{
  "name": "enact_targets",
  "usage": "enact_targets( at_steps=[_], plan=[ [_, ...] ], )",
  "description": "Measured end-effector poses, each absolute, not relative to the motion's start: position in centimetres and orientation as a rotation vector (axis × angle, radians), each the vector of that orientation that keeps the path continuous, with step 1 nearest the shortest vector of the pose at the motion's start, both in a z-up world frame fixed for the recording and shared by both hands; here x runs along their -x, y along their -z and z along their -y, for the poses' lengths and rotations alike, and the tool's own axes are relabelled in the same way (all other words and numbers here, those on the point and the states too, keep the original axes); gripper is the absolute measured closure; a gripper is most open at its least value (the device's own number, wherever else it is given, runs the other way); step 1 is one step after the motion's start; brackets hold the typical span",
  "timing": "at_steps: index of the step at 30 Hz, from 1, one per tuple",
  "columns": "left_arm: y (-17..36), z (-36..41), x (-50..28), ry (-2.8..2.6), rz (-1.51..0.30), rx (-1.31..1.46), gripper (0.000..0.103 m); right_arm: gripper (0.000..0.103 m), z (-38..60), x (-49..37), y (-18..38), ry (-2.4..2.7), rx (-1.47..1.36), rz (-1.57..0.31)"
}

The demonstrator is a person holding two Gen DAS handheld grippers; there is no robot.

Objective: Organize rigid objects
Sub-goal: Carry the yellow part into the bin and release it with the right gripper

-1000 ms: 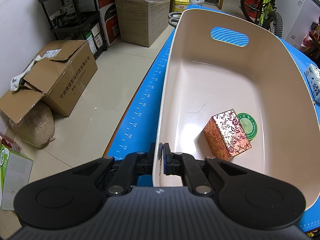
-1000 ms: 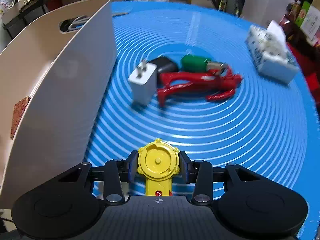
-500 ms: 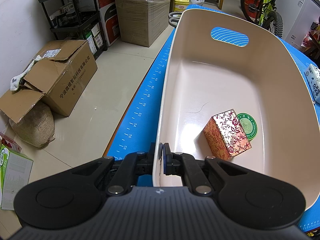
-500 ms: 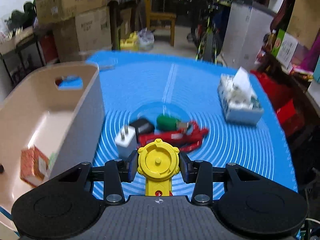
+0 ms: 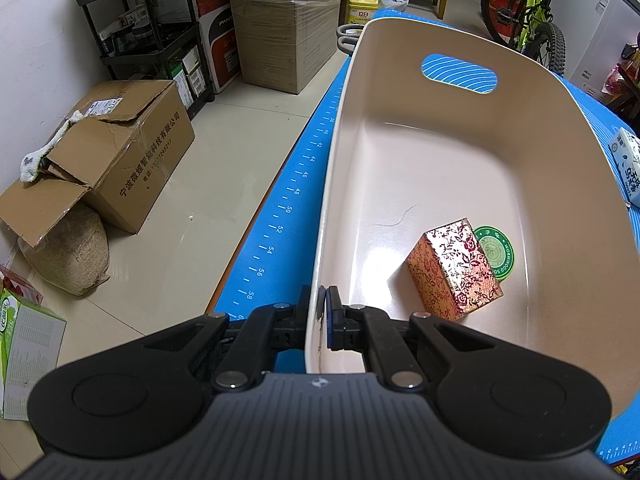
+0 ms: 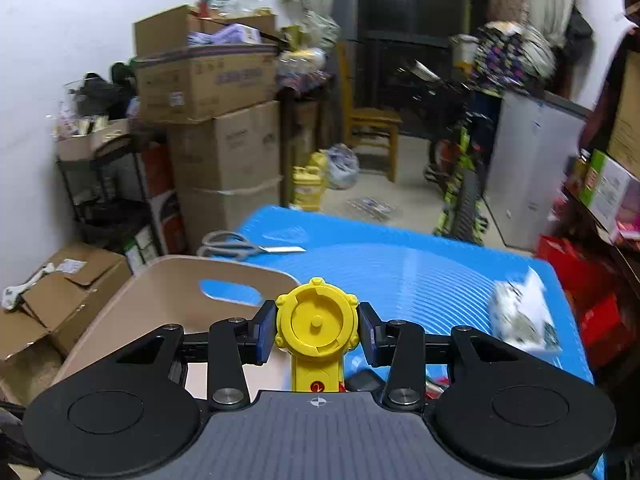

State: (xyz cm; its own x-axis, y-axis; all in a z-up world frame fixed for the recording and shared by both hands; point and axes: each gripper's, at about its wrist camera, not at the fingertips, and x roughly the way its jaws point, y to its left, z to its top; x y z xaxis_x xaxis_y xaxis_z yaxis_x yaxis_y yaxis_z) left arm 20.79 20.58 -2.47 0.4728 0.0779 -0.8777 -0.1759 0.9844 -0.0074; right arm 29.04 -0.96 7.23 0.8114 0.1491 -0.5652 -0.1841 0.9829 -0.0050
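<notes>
Left gripper (image 5: 322,312), bottom centre of the left wrist view: fingers pinched on the near rim of the beige bin (image 5: 340,128), one pad (image 5: 332,322) inside the wall, the other outside. Bin fills the right half of that frame, long axis running toward the top, handle cutout at upper right showing blue through it. Inside the bin, lower right: red-and-gold patterned box (image 5: 454,268) tilted on the floor, touching a round green sticker or disc (image 5: 498,250) just beyond it. Bin sits on the blue mat (image 5: 288,200) with a printed ruler scale along its left edge. Far right edge: a tissue pack (image 5: 628,164), partly cut off. Left half: tiled floor, open cardboard box (image 5: 116,160), sack beside it.

Right gripper (image 6: 317,332), lower centre of the right wrist view: fingers clamped on a yellow round-headed toy part (image 6: 317,330), blue pads (image 6: 266,334) touching both sides, its stem with a red mark hanging below. Beige bin (image 6: 160,292) lower left behind the gripper, handle slot visible. Grey-handled scissors (image 6: 240,246) on the blue mat (image 6: 400,264) beyond the bin, centre left. Tissue pack (image 6: 524,316) at right, blurred. Small dark and red items just under the right finger, mostly hidden. Background cluttered with stacked cartons, chair, bicycle.
</notes>
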Motion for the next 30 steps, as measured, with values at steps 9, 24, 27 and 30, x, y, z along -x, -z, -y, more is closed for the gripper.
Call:
enact_targets(
  at_steps=[9, 24, 27, 30],
  plan=[
    [2.5, -20.1, -20.8, -0.156, -1.068, 0.104, 0.095, 0.055, -5.5, -31.6, -5.8, -0.297, 0.149, -0.642],
    [2.6, -20.0, -20.8, -0.156, -1.068, 0.104, 0.095, 0.055, -9.9, -34.7, 2.3, -0.292, 0.197, -0.956],
    [2.6, -20.0, -20.8, -0.156, -1.068, 0.103, 0.095, 0.055, -10.0, -35.0, 3.6, -0.283, 0.187, -1.014],
    [2.6, -20.0, -20.8, -0.154, -1.067, 0.104, 0.096, 0.055, -9.9, -35.4, 4.6, -0.279, 0.188, -1.062]
  ],
)
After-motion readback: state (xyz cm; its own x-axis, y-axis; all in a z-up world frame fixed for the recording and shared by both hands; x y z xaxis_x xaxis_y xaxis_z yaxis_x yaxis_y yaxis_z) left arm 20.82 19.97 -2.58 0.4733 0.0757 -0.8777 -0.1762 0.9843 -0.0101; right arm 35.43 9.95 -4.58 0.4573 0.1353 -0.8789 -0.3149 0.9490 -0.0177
